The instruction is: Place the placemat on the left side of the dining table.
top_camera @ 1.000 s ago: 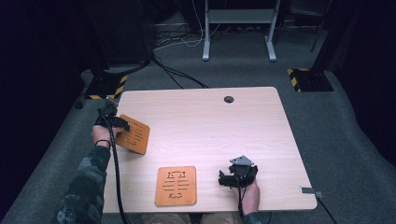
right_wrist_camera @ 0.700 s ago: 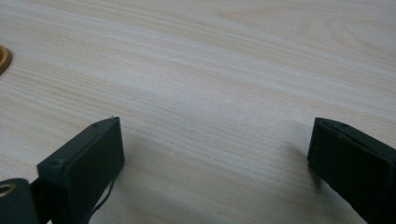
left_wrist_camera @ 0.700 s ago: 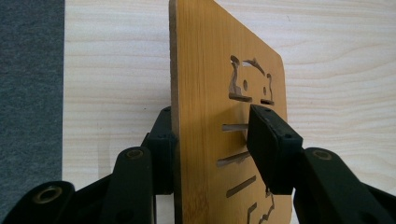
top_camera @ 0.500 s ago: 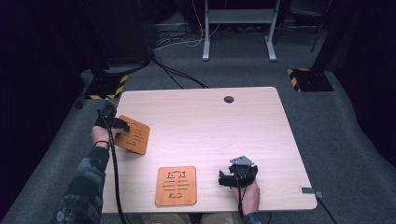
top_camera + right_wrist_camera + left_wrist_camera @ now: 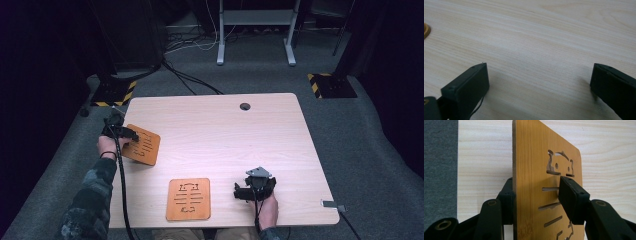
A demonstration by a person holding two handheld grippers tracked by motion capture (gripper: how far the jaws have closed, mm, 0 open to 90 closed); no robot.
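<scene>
Two thin wooden boards with cut-out slots are in play. One board is at the table's left side, tilted, with my left gripper shut on its edge. Seen from the left gripper view, that board stands edge-up between the two black jaws, which press on both its faces. The second board lies flat near the front edge of the table. To its right, my right gripper rests low on the table, pointing left toward that board. Its jaws stand wide open over bare wood.
The light wooden table has a round cable hole near its far edge. A small grey piece sits at the front right corner. Dark carpet, floor cables and a grey stand lie beyond the table.
The left gripper and its board have shifted only slightly. The right gripper and the flat board have stayed where they were.
</scene>
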